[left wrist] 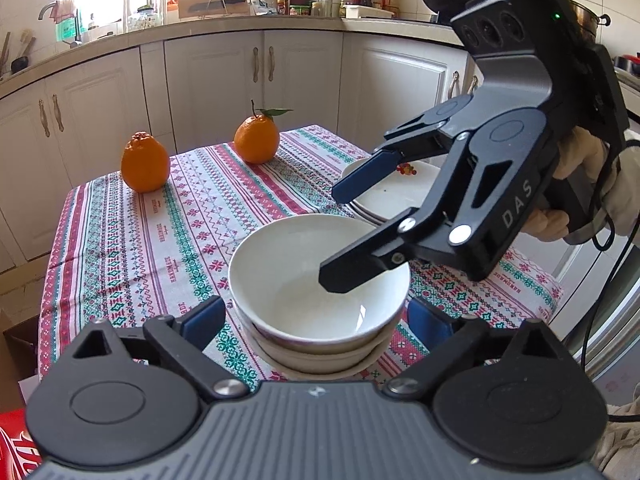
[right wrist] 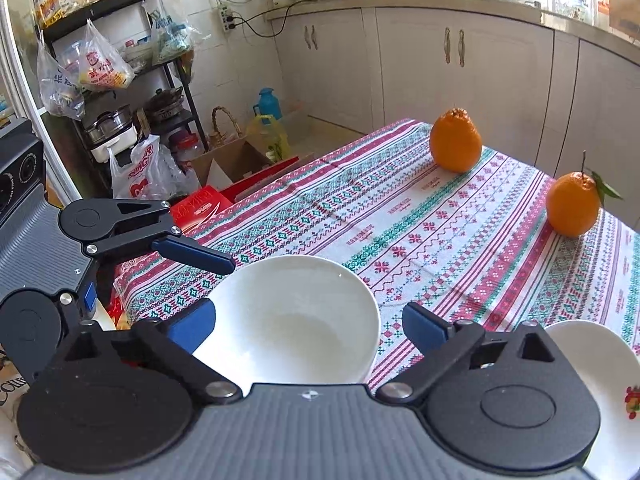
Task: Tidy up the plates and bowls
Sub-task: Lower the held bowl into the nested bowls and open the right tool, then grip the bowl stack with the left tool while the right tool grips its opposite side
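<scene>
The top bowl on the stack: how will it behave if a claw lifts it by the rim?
The top bowl looks glazed and glossy, so probably slippery and breakable. It sits nested in the bowls beneath, so it may stick slightly or rattle them.

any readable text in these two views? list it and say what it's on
"DAS": side of the right tool, left wrist view.
"HANDMADE": woven repeatedly into the tablecloth; small, partly legible.
Red letters on the white plastic bag: only partly legible, cut off by folds.
Red box: print blurred, unreadable.
Hanging bags on the shelf: printed characters too small to read.
Bottle labels on the counter: too small.
</scene>
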Tool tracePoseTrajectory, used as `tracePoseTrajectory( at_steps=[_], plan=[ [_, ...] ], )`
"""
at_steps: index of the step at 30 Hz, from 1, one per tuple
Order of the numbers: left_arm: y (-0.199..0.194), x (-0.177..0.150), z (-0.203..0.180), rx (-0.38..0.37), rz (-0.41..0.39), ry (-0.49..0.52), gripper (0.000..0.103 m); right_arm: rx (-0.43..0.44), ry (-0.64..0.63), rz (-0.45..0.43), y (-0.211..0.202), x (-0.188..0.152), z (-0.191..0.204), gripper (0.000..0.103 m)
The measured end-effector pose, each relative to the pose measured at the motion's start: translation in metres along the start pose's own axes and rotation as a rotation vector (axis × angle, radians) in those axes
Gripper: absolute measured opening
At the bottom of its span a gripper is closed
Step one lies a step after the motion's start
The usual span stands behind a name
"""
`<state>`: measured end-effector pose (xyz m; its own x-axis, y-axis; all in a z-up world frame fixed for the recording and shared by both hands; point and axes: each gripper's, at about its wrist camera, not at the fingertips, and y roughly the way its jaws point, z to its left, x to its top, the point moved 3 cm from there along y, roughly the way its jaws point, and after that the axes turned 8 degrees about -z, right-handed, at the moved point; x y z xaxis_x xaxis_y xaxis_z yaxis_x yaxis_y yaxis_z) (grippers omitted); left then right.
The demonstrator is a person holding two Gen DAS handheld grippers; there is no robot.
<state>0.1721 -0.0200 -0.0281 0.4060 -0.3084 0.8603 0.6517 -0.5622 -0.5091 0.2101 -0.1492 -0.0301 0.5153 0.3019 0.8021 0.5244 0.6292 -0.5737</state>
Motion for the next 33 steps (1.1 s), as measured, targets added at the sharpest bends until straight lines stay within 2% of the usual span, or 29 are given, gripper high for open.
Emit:
tracePoseTrajectory(
  at_steps=[4,8,11,15,20,33],
  plan=[
    [-0.008,-0.002,0.005,0.000,-0.022,0.000,0.099,-0.027,-0.051,-0.021,-0.014,-0.005,0.007,0.103],
    [-0.016,-0.007,0.009,-0.004,-0.023,0.025,0.100,-0.078,-0.174,-0.037,-0.030,-0.018,0.022,0.103],
    [-0.019,-0.011,0.013,-0.011,-0.001,0.049,0.100,-0.097,-0.247,-0.033,-0.037,-0.031,0.031,0.103],
    [-0.010,-0.022,0.020,-0.014,0.064,0.075,0.100,-0.111,-0.311,0.021,-0.033,-0.051,0.040,0.103],
    [0.007,-0.033,0.021,-0.030,0.133,0.103,0.100,-0.111,-0.334,0.080,-0.016,-0.068,0.043,0.103],
    [0.041,-0.033,0.024,-0.140,0.208,0.174,0.099,-0.070,-0.294,0.147,0.017,-0.072,0.018,0.103]
  ],
)
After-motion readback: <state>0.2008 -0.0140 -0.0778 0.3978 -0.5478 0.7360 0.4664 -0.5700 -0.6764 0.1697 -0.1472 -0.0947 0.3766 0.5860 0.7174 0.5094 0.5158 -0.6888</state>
